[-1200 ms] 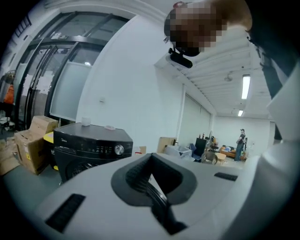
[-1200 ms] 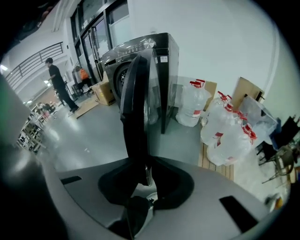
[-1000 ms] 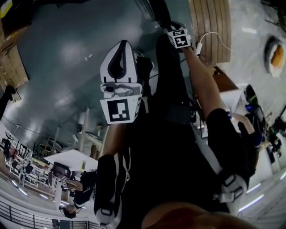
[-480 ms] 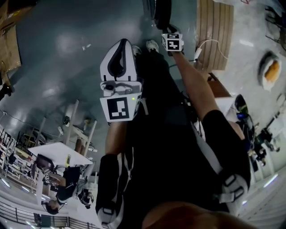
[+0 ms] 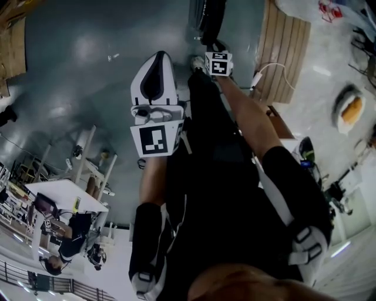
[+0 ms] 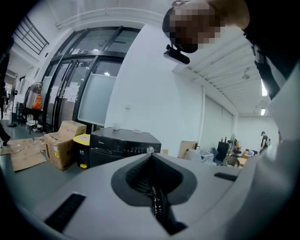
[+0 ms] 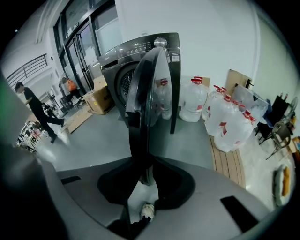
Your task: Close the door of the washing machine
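Note:
In the right gripper view the black washing machine [image 7: 140,51] stands ahead with its round door [image 7: 149,89] swung open and seen edge-on. The door's lower rim runs down between the jaws of my right gripper [image 7: 146,180], which are opening; floor shows in the gap below the rim. In the head view the right gripper [image 5: 216,56] reaches out to the dark door [image 5: 210,17] at the top. My left gripper [image 5: 155,70] hangs nearer and to the left over bare floor, away from the door. In its own view the left gripper [image 6: 157,206] is shut with nothing in it.
Several large water bottles [image 7: 225,122] sit on a wooden pallet [image 7: 229,161] right of the machine. Cardboard boxes [image 7: 101,98] lie to its left, and a person [image 7: 35,112] walks there. A second black machine [image 6: 124,145] and more boxes [image 6: 63,140] appear in the left gripper view.
In the head view my right gripper has slid up and to the left, closer to the door. The floor around has shifted; the left gripper holds nearly the same spot.

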Available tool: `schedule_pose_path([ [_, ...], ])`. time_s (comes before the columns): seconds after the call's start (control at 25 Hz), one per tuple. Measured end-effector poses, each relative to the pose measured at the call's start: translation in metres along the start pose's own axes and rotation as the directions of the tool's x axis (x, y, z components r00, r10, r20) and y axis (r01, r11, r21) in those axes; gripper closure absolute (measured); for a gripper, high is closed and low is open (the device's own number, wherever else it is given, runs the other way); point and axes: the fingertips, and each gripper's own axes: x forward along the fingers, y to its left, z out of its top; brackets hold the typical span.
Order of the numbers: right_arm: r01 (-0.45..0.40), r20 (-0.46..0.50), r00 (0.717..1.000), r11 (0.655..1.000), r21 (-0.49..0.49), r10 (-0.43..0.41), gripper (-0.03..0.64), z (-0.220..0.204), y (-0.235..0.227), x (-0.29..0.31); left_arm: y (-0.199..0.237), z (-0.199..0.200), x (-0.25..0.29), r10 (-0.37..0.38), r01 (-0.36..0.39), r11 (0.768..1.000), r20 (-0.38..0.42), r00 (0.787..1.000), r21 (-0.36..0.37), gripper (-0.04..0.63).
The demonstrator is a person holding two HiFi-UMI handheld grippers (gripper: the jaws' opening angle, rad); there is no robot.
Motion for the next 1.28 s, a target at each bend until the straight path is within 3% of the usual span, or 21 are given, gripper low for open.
schedule_pose_path([
  [0.32, 0.021, 0.031, 0.999, 0.999, 0.040, -0.023, 0.534, 0.015, 0.056, 0.021, 0.061, 0.005, 0.017, -0.063, 0.063, 0.998, 0.005, 0.998, 0.001, 0.591],
  [0.48, 0.065, 0.036, 0.997, 0.991, 0.118, -0.070, 0.534, 0.023, 0.088, 0.034, 0.099, 0.004, 0.021, -0.130, 0.130, 0.992, -0.014, 0.991, 0.008, 0.591],
  [0.76, 0.121, 0.044, 0.990, 0.967, 0.223, -0.134, 0.532, 0.055, 0.154, 0.060, 0.201, 0.009, 0.013, -0.210, 0.211, 0.977, -0.048, 0.977, 0.023, 0.591],
  [1.0, 0.223, 0.016, 0.971, 0.926, 0.306, -0.239, 0.532, 0.078, 0.192, 0.078, 0.280, 0.032, 0.003, -0.267, 0.267, 0.963, -0.032, 0.963, 0.015, 0.591],
  [1.28, 0.238, 0.041, 0.960, 0.889, 0.391, -0.275, 0.531, 0.115, 0.229, 0.102, 0.335, 0.041, 0.005, -0.303, 0.304, 0.952, -0.024, 0.953, 0.027, 0.591],
])
